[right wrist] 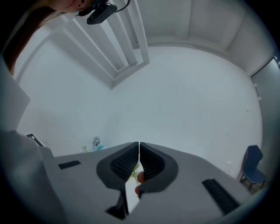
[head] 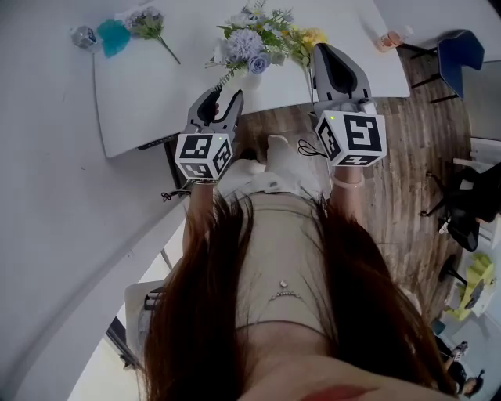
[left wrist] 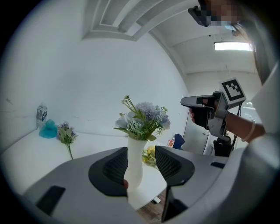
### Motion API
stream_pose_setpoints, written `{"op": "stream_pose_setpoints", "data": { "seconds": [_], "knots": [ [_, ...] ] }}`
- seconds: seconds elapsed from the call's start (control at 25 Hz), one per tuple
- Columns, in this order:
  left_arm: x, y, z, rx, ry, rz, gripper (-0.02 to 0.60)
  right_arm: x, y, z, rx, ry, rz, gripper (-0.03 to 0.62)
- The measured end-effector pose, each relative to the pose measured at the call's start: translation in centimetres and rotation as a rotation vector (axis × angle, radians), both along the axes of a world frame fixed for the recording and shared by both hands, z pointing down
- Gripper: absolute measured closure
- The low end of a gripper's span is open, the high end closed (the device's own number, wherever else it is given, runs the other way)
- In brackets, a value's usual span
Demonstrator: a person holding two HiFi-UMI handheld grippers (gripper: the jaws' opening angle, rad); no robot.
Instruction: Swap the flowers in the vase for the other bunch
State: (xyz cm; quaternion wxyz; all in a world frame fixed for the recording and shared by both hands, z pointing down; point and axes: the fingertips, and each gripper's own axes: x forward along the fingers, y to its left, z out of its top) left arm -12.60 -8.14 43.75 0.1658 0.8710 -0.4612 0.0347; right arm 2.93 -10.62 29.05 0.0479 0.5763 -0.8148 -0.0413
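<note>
A white vase (left wrist: 134,168) with blue and lilac flowers (left wrist: 145,117) stands on the white table (head: 141,102), near its front edge. My left gripper (left wrist: 140,153) is open, one jaw on each side of the vase's lower body and a gap showing on the right side. In the head view the same flowers (head: 252,43) rise just beyond the left gripper (head: 225,92). A small purple bunch (head: 147,22) (left wrist: 66,133) lies far left on the table. Yellow flowers (head: 308,37) lie behind the vase. My right gripper (head: 322,48) (right wrist: 138,146) is shut and empty, held up in the air.
A teal object (head: 114,36) and a small bottle (head: 82,35) sit at the table's far left corner. A pink item (head: 389,37) rests at the table's right end. Beyond that end a blue chair (head: 458,51) stands on the wooden floor.
</note>
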Motion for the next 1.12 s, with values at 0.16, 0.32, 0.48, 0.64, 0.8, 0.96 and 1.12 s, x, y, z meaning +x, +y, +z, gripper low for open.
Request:
{"op": "stream_pose_setpoints", "data": {
  "seconds": [0.16,0.32,0.48,0.64,0.8,0.96,1.12],
  "knots": [
    [0.2,-0.7,0.2,0.013,-0.007,-0.03,0.385,0.5,-1.1,0.1,-0.001,-0.002,-0.024,0.565],
    [0.8,-1.2,0.7,0.018,-0.018,-0.06,0.379,0.3,-2.5,-0.4,0.006,0.008,-0.068,0.565],
    [1.2,-1.8,0.7,0.026,-0.02,-0.096,0.37,0.4,-3.7,-0.9,0.013,0.019,-0.106,0.565],
    [1.8,-2.5,0.3,0.039,-0.015,-0.127,0.353,0.8,-4.7,-1.1,0.011,0.032,-0.137,0.565],
    [2.3,-3.3,0.0,0.056,-0.02,-0.146,0.326,1.5,-5.7,-1.1,0.008,0.032,-0.152,0.565],
    [2.6,-3.9,0.2,0.057,-0.026,-0.161,0.307,2.2,-6.4,-0.7,-0.001,0.034,-0.159,0.565],
    [2.8,-4.4,0.1,0.065,-0.018,-0.175,0.293,2.6,-6.7,-0.4,-0.008,0.038,-0.163,0.565]
  ]
}}
